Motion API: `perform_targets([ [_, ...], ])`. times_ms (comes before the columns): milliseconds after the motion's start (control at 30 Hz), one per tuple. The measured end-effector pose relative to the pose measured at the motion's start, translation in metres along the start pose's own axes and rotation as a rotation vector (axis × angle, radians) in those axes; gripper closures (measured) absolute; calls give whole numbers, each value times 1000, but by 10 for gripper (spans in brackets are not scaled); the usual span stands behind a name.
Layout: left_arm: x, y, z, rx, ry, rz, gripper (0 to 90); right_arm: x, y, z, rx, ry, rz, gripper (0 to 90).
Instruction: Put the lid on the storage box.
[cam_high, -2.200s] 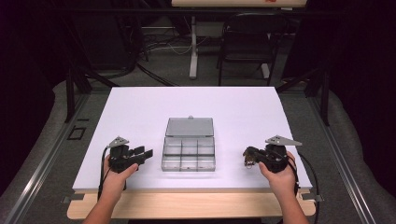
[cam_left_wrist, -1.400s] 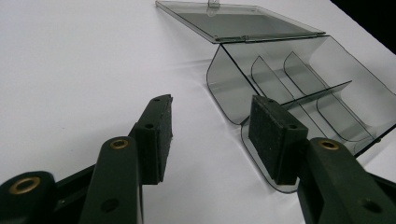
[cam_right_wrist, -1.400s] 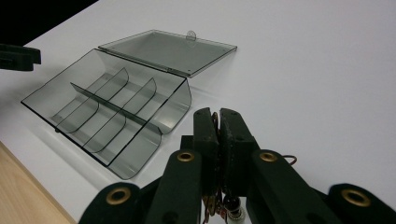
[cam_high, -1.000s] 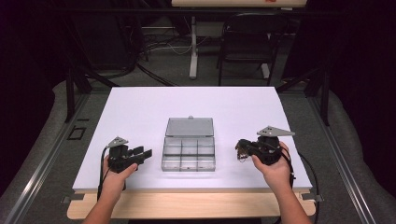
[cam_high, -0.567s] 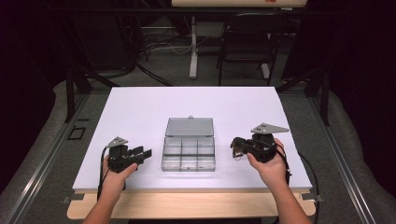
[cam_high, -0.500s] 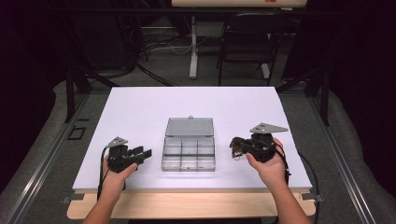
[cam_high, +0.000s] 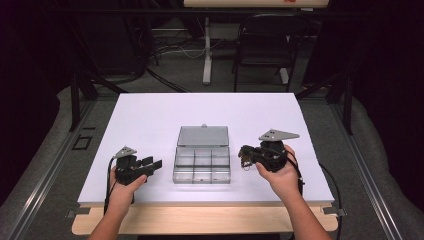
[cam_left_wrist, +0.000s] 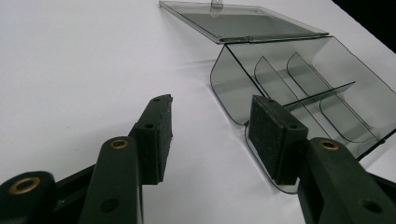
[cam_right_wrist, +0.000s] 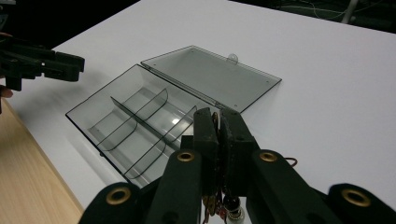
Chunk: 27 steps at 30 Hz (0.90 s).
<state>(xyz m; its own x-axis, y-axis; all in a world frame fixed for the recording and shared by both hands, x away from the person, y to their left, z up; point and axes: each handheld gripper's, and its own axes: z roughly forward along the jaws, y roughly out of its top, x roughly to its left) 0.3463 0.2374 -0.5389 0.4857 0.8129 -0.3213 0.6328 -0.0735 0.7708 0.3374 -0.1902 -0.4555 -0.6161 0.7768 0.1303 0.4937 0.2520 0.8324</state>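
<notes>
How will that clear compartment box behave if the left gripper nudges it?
The clear compartment box looks like thin, hard plastic with empty compartments, so it is probably light and would slide on the smooth white table rather than resist. Its lid lies open flat behind it on a hinge; a push may swing the lid or skew the box. The left gripper stands open beside it.

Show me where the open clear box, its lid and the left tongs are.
clear box (cam_high: 202, 167), high view, on its middle divider.
lid (cam_right_wrist: 212, 77), right gripper view, middle of the flat panel.
left tongs (cam_left_wrist: 210, 135), left gripper view, midway between the open fingertips.
</notes>
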Motion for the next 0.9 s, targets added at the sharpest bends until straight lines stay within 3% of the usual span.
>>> perform_targets([
  [900, 1, 1, -2, -6, 6, -5, 496, 27, 12, 21, 14, 51, -60, 858],
])
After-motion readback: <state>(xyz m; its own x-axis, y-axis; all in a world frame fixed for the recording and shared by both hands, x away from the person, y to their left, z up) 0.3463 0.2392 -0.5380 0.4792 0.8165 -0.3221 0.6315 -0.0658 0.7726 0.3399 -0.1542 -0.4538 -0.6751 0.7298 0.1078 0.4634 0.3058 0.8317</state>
